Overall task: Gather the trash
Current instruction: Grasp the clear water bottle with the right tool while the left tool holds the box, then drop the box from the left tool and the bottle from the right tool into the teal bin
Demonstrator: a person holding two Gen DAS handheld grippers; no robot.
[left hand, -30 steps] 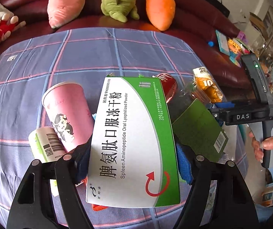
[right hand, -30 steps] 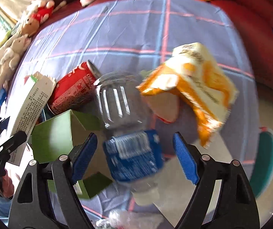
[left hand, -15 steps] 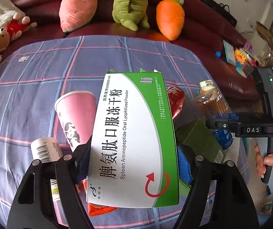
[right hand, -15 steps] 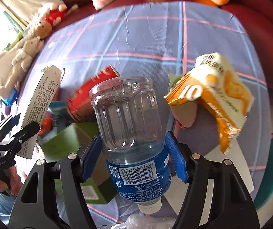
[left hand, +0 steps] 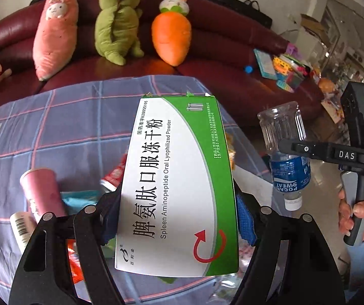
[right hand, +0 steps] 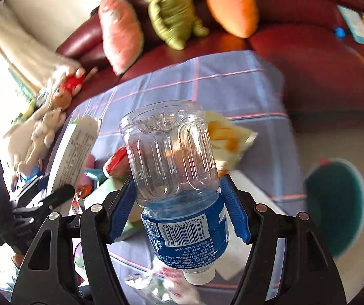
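We carry a load in each gripper, likely bound for a bin: left gripper point(left hand: 176, 213) clamps the box point(left hand: 176, 185) mid-frame, right gripper point(right hand: 179, 211) squeezes the inverted bottle point(right hand: 174, 178), both clear of the worktop point(left hand: 54, 132).

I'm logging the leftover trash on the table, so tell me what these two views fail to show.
- Left wrist view: the medicine box in the left claw hides the middle of the tablecloth; only an edge of the red can shows.
- Right wrist view: the bottle in the right claw covers the orange snack bag, which motion also blurs.
- No trash bin can be made out in either view.
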